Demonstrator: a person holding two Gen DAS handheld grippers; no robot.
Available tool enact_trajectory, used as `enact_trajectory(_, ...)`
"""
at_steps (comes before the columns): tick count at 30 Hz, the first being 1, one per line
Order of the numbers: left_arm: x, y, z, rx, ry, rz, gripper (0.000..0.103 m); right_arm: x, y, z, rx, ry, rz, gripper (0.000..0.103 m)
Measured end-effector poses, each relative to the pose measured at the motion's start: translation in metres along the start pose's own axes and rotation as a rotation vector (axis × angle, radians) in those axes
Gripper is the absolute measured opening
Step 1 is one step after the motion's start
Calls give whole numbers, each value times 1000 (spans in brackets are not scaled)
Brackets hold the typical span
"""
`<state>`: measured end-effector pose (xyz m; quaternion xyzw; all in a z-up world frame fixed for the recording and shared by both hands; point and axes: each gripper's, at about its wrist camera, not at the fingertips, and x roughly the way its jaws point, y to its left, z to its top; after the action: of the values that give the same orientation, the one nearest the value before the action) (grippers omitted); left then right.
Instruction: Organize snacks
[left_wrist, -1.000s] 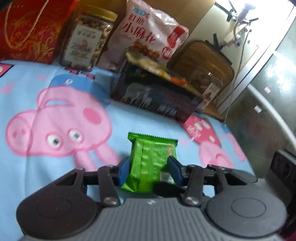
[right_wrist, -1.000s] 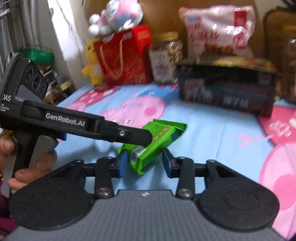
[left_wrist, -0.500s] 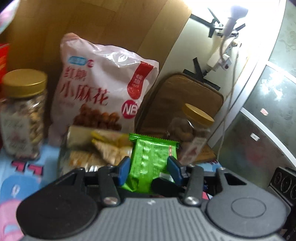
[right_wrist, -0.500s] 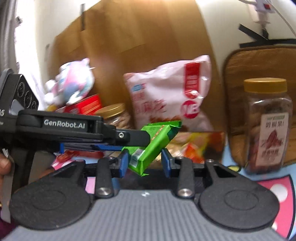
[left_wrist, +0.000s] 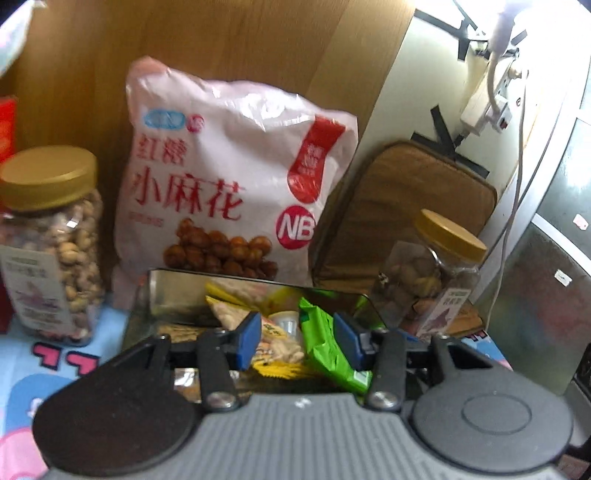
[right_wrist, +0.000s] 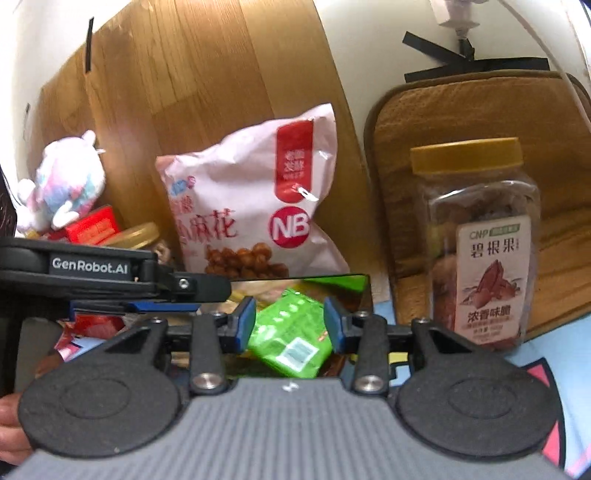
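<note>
Item: green snack packet. It lay over the open box, its long axis slanting from near-right to far-left in my right wrist view, barcode end toward me. In my left wrist view the same packet sat hard against the right-hand blue pad, tilted, with a clear gap to the other pad.

Left gripper: jaws part-way apart. The packet leaned on one pad only, so I could not tell whether it counted as held.

Right gripper: jaws opening. The packet sat between them, with no pad plainly pressing on it.

Position: both tools hung over the box, the left one reaching in from the left edge of my right wrist view. The packet lay straight ahead of and slightly below my right gripper, which I judged the nearer of the two.

Box contents: assorted wrapped snacks, packed loosely under the packet.

Surroundings: large pink bag upright behind the box, peanut jar to its left, pecan jar to its right.

Coming move, as I judged it: letting the packet drop flat among the others.
</note>
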<state>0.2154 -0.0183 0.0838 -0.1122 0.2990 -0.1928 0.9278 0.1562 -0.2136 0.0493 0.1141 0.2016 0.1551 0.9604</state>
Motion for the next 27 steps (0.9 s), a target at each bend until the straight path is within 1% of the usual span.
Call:
enact_trajectory(2,-14,-4,-5,20,-18,35,43,-11,5,-3,2,-6,4,44)
enact_trajectory(4,-27,-10,-13,40,-18,77,43,-25,10,-8,9,-8,8,44)
enact_trajectory(6,-40,-14,-21,49,-16,96,45,-35,14,-14,29,2,8,44)
enact_trajectory(11,-69,-19,-52,51,9,167,46,-69,22,-39,95,60,11,47)
enact_trajectory(14,-81,-20,-74,52,38,217,49,-88,31,-55,101,99,1,47)
enact_trajectory(16,-88,-19,-86,49,58,238,49,-101,38,-65,107,113,-2,48)
enact_trajectory(19,-98,-18,-101,57,71,266,55,-114,47,-75,121,131,-6,50)
enact_trajectory(21,-104,-18,-108,72,71,292,55,-120,51,-80,134,139,-8,50)
enact_trajectory(23,-110,-19,-114,80,70,303,59,-123,56,-83,138,143,-7,50)
enact_trajectory(26,-119,-22,-120,86,57,308,73,-129,62,-83,137,136,-12,50)
enact_trajectory(27,-123,-23,-122,91,48,311,80,-131,63,-82,141,129,-12,50)
